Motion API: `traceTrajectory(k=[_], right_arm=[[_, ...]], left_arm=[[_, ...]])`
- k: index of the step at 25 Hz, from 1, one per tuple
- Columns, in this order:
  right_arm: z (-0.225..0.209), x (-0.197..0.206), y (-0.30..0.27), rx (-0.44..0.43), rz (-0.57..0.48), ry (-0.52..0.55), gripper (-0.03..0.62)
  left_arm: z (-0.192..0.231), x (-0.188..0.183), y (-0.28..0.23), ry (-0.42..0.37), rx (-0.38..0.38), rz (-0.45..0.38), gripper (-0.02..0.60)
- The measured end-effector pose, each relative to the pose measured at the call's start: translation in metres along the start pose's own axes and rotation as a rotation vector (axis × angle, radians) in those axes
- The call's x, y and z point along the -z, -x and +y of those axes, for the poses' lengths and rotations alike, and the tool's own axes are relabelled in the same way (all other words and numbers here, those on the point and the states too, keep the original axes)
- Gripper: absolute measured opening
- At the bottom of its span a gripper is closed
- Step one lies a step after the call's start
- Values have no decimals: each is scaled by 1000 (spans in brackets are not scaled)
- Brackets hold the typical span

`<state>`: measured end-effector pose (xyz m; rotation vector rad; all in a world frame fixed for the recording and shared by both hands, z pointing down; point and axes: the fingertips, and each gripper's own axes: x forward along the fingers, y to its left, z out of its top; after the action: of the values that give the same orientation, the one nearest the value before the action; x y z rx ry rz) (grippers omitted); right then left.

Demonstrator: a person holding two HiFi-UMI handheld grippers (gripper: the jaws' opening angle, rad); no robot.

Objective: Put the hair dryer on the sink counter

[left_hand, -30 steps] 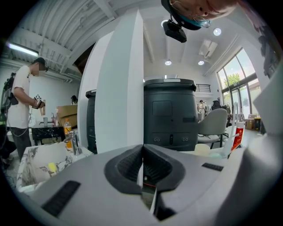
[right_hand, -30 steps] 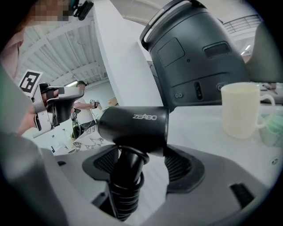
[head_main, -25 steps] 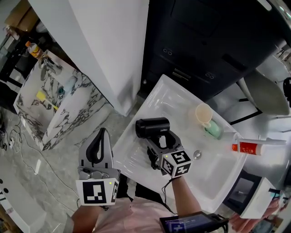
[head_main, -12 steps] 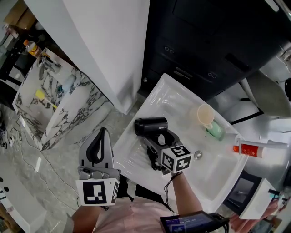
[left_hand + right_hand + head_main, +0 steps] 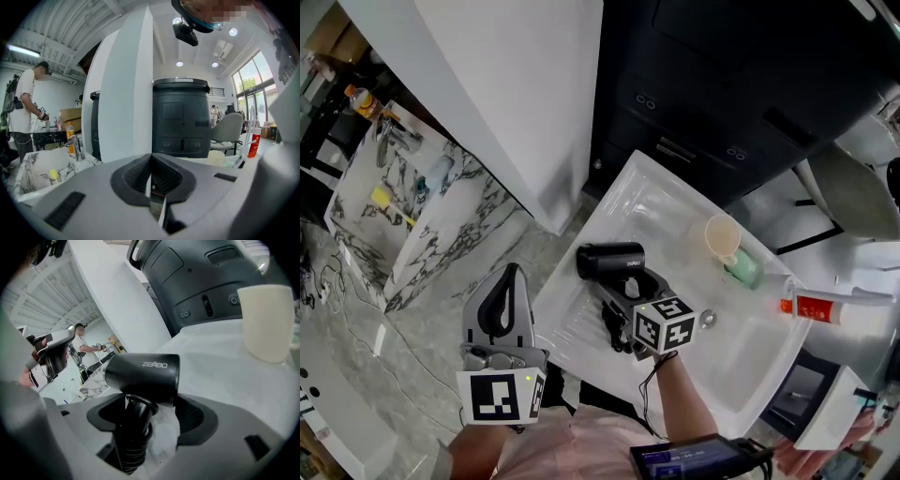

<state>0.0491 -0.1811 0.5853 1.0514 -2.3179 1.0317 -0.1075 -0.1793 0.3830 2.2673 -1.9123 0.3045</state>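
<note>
Since a second ago the right gripper (image 5: 637, 286) has rolled a little about its own line, so its marker cube shows a slightly different tilt in the head view. The left gripper (image 5: 510, 281) has kept its place, and the hair dryer (image 5: 611, 260) has barely shifted.

A dark cabinet (image 5: 722, 84) fills the far right of the scene, with a broad white pillar (image 5: 506, 94) at its left. The white sink counter (image 5: 609, 202) runs from the cabinet's foot toward the near right. Far off at the left stands a separate marble-patterned washstand (image 5: 422, 239).

The left gripper is held off the counter's left edge, over the floor. Its jaws are pressed together with nothing between them.

The right gripper reaches over the counter from the near side, and its jaws stand wide apart. The black hair dryer lies on the sink counter just beyond them. Its barrel lies crosswise and its handle points back between the two jaws. The right gripper view shows the handle close against the left-hand pad, with bare white counter between the handle and the other pad. The jaws are therefore not clamped on it.

To the right of the dryer, well apart from it, a cream cup (image 5: 721, 236) stands upright. A pale green object (image 5: 741, 269) lies just beside the cup. Farther right a red and white tube (image 5: 825, 307) lies on its side. A small round metal fitting (image 5: 707, 319) sits in the counter just right of the marker cube.
</note>
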Motion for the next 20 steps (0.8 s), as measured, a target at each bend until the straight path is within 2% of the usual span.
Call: traceTrajectory(k=[11,20], right_arm=[[-4,2,4,-11,-33,-37,334],[-18,3,10,36,-56,-82,333]], left_arm=[[-5,1,0,-7,8,4,9],[-9,1,-2,-8,20,5,9]])
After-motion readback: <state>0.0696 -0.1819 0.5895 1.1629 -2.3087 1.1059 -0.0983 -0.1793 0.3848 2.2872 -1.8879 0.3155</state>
